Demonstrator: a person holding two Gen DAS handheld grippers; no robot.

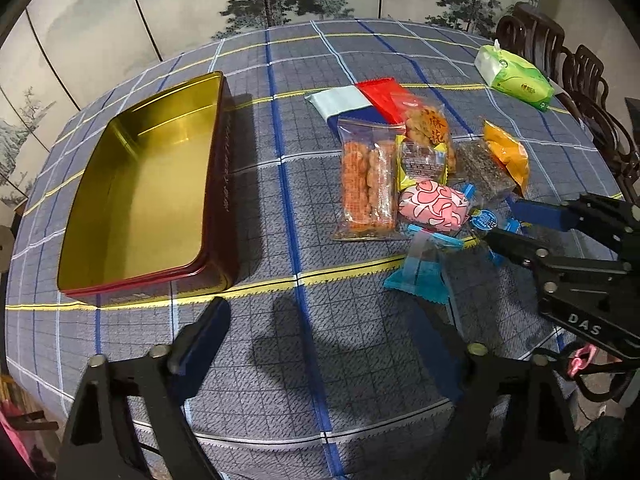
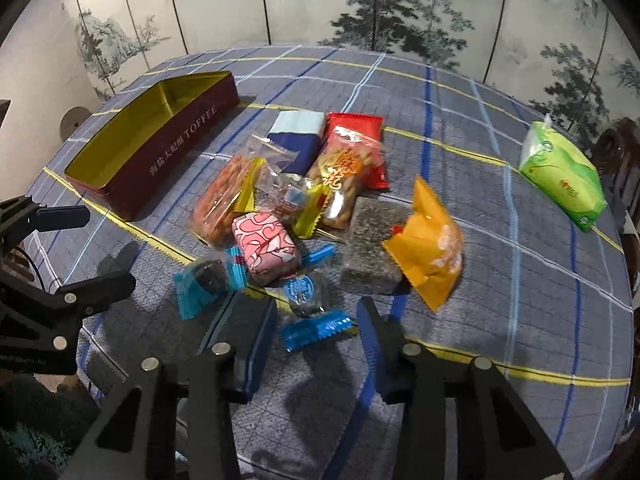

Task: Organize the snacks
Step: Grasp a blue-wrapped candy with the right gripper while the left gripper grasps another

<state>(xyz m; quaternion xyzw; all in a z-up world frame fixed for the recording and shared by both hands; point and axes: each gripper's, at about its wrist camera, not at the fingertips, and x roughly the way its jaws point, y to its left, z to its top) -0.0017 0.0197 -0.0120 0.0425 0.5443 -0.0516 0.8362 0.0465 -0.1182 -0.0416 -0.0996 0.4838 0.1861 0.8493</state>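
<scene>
An open red toffee tin with a gold inside stands empty on the left of the checked tablecloth. Right of it lies a heap of snacks: a pink patterned pack, a clear bag of fried twists, an orange pack and a dark sesame block. My right gripper straddles a blue-wrapped candy; its pads stand close beside the wrapper without visibly pressing. My left gripper hangs open over bare cloth near the tin.
A second blue candy lies at the near edge of the heap. A green tissue pack sits at the far right. Dark wooden chairs line the table's right side, and a painted folding screen stands behind.
</scene>
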